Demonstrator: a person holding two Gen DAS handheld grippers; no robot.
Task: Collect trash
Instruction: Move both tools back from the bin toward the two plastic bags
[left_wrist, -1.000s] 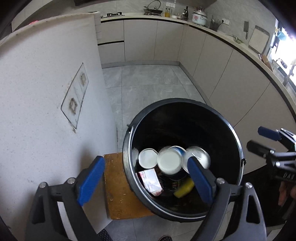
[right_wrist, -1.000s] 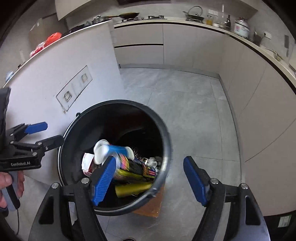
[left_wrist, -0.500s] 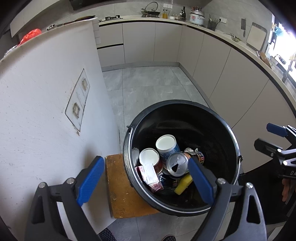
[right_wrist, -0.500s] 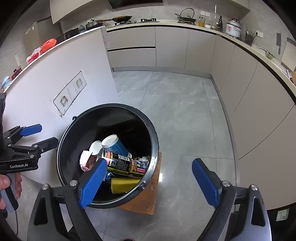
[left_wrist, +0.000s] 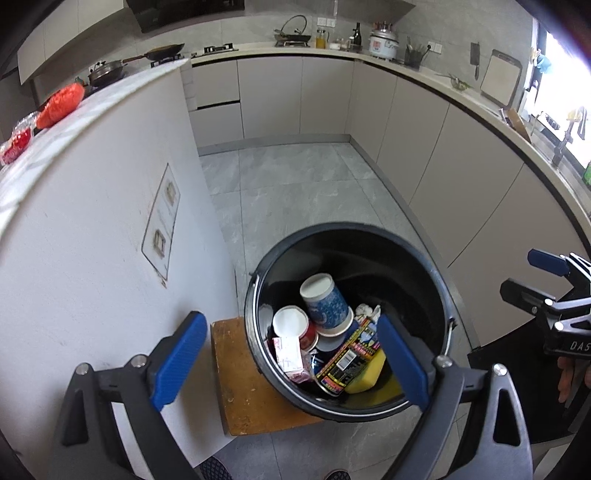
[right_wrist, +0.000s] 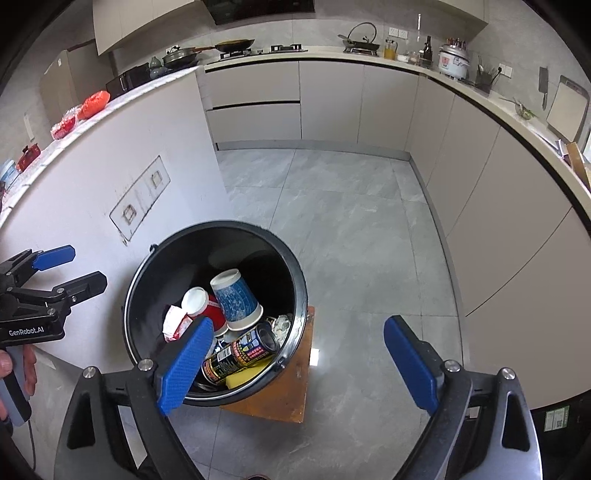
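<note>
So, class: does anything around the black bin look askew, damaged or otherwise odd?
Yes. The black bin sits on a small wooden block and overhangs its edge. The panel on the white counter wall looks scuffed around its border.

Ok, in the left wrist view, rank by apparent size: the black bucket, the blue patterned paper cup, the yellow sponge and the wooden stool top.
1. Black round plastic bucket, clearly largest.
2. Brown wooden stool top, though the bucket hides part of it.
3. Blue patterned paper cup.
4. Yellow sponge, close to the cup and partly buried, so this last pair is unsure.

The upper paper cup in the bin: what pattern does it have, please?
Blue with white mottling on the cup; clearest in the right wrist view.
</note>
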